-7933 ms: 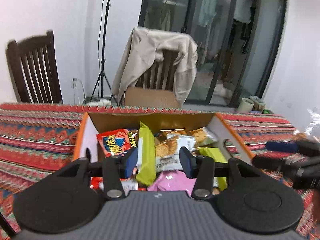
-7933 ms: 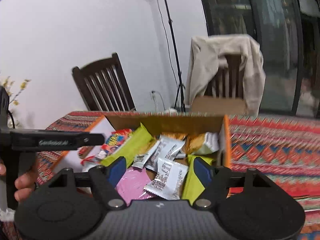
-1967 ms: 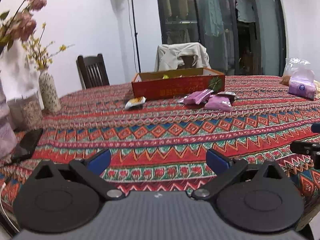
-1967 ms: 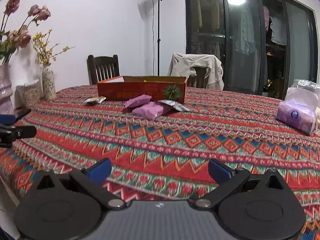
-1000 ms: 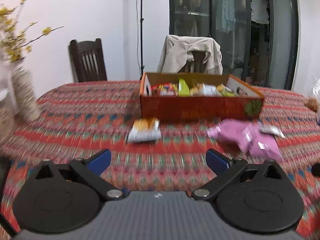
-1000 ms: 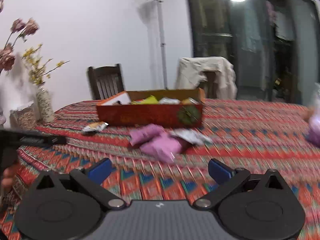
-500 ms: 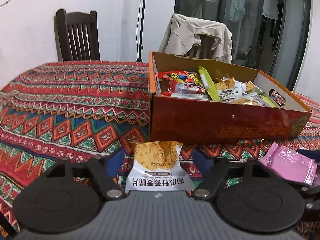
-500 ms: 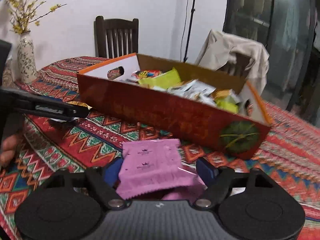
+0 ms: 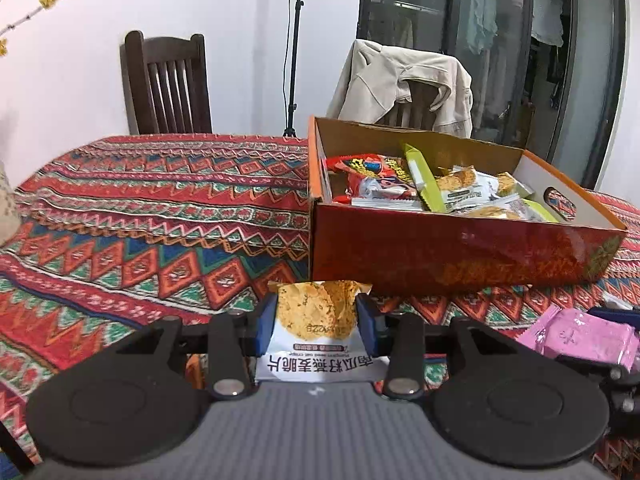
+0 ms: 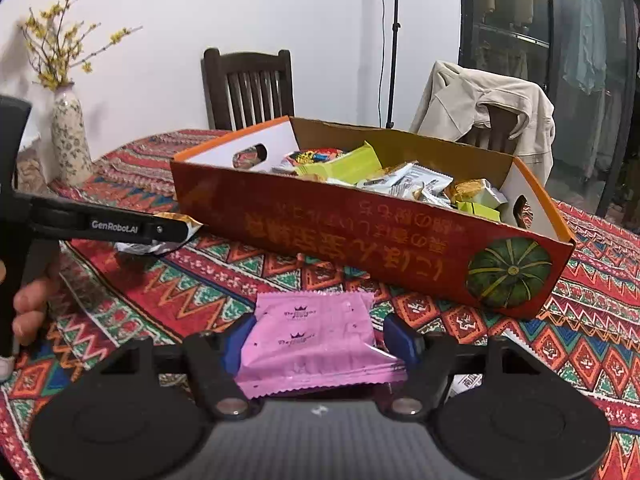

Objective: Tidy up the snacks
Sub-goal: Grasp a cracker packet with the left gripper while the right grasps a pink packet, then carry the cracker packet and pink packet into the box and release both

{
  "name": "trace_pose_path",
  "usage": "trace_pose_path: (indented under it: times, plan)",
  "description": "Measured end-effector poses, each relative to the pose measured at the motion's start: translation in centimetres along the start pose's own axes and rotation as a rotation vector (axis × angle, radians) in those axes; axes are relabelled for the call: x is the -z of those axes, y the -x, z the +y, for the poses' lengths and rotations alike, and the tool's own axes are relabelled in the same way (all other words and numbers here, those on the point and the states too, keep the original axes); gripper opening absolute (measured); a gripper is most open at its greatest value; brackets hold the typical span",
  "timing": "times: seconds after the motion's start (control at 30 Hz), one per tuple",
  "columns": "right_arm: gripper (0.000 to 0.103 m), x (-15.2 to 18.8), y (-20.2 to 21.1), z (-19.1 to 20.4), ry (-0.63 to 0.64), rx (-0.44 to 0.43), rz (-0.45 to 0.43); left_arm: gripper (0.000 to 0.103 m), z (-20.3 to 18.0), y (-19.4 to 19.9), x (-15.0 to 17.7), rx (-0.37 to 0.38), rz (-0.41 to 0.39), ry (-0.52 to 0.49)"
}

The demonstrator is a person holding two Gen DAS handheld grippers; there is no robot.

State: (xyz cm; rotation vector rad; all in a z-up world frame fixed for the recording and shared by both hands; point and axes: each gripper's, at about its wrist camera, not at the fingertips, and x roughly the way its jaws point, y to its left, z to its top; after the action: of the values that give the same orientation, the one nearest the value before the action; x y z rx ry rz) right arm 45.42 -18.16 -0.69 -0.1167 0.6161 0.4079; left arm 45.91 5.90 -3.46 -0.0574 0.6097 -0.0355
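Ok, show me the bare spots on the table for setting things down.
Free: the cloth left of the box, toward the dark chair. Crowded: the box itself, and the strip before it with the cracker packet and pink packet.

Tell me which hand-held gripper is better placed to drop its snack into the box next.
Left, probably. The left hand-held gripper has just closed on the cracker packet, pads pressing its sides, right before the red cardboard box. The right hand-held gripper brackets the pink packet; contact is unclear.
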Motion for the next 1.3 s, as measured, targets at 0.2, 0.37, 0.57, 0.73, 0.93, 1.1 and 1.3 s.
trace_pose_path:
  times: [0.2, 0.37, 0.57, 0.73, 0.93, 1.1, 1.3]
  plan:
    - [0.069, -0.7, 5.5, -0.3, -0.07, -0.022, -0.065, 0.043, -1.1, 9.3, -0.2, 0.029, -0.074, -0.021]
    - [0.068, 1.0, 14.2, 1.0, -0.044, -0.004, -0.173, 0.043, -2.8, 17.9, 2.6, 0.1, -0.158, 0.025]
    - [0.068, 8.9, 21.1, 0.8, -0.134, 0.046, -0.138, 0.043, -4.7, 22.0, 8.7, 0.129, -0.088, 0.083]
    - [0.042, 14.5, 22.3, 1.2, -0.151, 0.074, -0.035, 0.043, -5.8, 21.9, 11.1, 0.113, -0.014, 0.067]
    - [0.065, 15.1, 22.8, 1.6, -0.137, 0.117, -0.061, 0.043, -7.4, 22.9, 11.8, 0.08, -0.032, 0.016]
    - [0.071, 14.8, 21.6, 2.1, -0.16, 0.054, -0.043, 0.043, -8.1, 23.1, 12.4, 0.069, -0.025, -0.009]
    - [0.067, 15.1, 20.4, 3.0, -0.112, 0.095, 0.0, 0.043, -7.9, 22.5, 12.5, 0.075, -0.013, -0.003]
